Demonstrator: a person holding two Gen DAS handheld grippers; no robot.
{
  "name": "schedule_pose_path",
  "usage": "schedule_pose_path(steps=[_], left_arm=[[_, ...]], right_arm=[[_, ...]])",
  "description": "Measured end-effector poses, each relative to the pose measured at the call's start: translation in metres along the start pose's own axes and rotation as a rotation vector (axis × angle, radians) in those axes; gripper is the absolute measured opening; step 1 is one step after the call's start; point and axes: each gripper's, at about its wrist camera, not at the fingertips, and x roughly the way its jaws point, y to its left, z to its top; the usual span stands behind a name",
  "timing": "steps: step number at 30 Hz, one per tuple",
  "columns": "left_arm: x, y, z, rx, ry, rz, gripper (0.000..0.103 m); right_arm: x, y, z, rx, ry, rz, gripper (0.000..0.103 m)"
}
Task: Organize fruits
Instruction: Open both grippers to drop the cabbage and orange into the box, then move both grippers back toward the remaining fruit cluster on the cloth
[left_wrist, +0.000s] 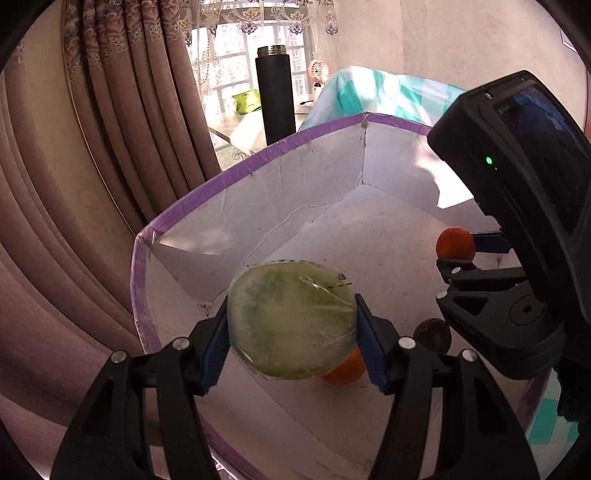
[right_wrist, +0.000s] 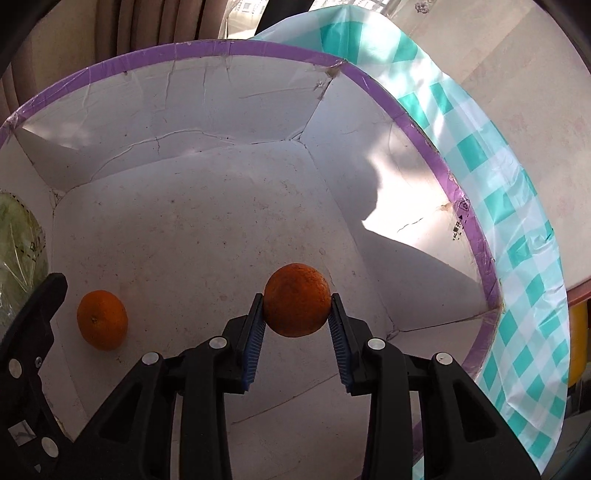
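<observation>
A white cardboard box with a purple rim (left_wrist: 258, 162) (right_wrist: 221, 48) fills both views. Over its left part my left gripper (left_wrist: 291, 314) is shut on a pale green fruit in plastic wrap (left_wrist: 291, 321), its blue pads pressed on both sides. That fruit shows at the left edge of the right wrist view (right_wrist: 18, 251). My right gripper (right_wrist: 297, 302) (left_wrist: 458, 253) is shut on an orange (right_wrist: 297, 299) (left_wrist: 455, 243) just above the box floor. A second orange (right_wrist: 102, 319) (left_wrist: 347, 369) lies on the floor, partly hidden under the green fruit.
A dark round thing (left_wrist: 432, 334) rests in the box near the right gripper. A teal-checked cloth (right_wrist: 517, 221) covers the table around the box. Behind stand a black flask (left_wrist: 275, 96), a green packet (left_wrist: 246, 101) and a small pink fan (left_wrist: 319, 72). Curtains (left_wrist: 110, 110) hang at left.
</observation>
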Motion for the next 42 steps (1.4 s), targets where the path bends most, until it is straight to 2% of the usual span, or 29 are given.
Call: schedule_pose_path(steps=[2, 3, 4, 6, 8, 9, 15, 19, 22, 26, 27, 30, 32, 34, 37, 42], left_arm=[[-0.001, 0.0, 0.0, -0.006, 0.001, -0.013, 0.066], [-0.001, 0.0, 0.0, -0.003, 0.003, -0.017, 0.068], [-0.002, -0.001, 0.0, -0.002, 0.002, -0.005, 0.069], [-0.003, -0.004, 0.0, 0.017, -0.006, 0.039, 0.074], [-0.006, -0.005, 0.0, 0.029, -0.034, 0.153, 0.092], [-0.008, -0.005, -0.001, 0.033, -0.053, 0.184, 0.099], [-0.011, -0.002, 0.0, 0.035, -0.065, 0.196, 0.101], [-0.019, -0.002, 0.002, 0.031, -0.097, 0.236, 0.101], [-0.039, -0.002, 0.001, 0.013, -0.176, 0.318, 0.101], [-0.082, -0.008, 0.001, -0.021, -0.395, 0.405, 0.101], [-0.094, -0.012, 0.0, -0.025, -0.453, 0.408, 0.101], [-0.127, -0.03, -0.01, -0.014, -0.629, 0.353, 0.101], [-0.146, -0.047, -0.018, 0.013, -0.726, 0.283, 0.101], [-0.159, -0.066, -0.024, 0.052, -0.788, 0.165, 0.101], [-0.168, -0.1, -0.026, 0.109, -0.769, -0.055, 0.101], [-0.151, -0.17, -0.023, 0.241, -0.635, -0.305, 0.101]], right_arm=[[-0.004, 0.0, 0.0, 0.006, -0.021, -0.017, 0.049], [-0.008, 0.0, -0.001, 0.008, -0.036, -0.026, 0.061], [-0.01, 0.001, -0.001, 0.0, -0.046, -0.049, 0.068], [-0.012, 0.004, -0.002, -0.017, -0.059, -0.085, 0.07], [-0.013, 0.005, -0.003, -0.022, -0.073, -0.12, 0.07], [-0.013, 0.004, -0.003, -0.015, -0.083, -0.119, 0.07], [-0.016, -0.001, -0.004, 0.034, -0.128, -0.12, 0.071], [-0.024, -0.008, -0.007, 0.089, -0.195, -0.109, 0.08], [-0.039, -0.022, -0.016, 0.161, -0.303, -0.103, 0.08], [-0.075, -0.063, -0.045, 0.326, -0.537, -0.044, 0.082], [-0.084, -0.075, -0.056, 0.376, -0.596, -0.037, 0.088], [-0.096, -0.112, -0.09, 0.506, -0.702, -0.038, 0.089], [-0.094, -0.135, -0.112, 0.586, -0.713, -0.053, 0.089], [-0.083, -0.159, -0.134, 0.668, -0.686, -0.06, 0.089], [-0.06, -0.189, -0.167, 0.767, -0.61, -0.089, 0.089], [-0.016, -0.233, -0.212, 0.9, -0.462, -0.161, 0.089]])
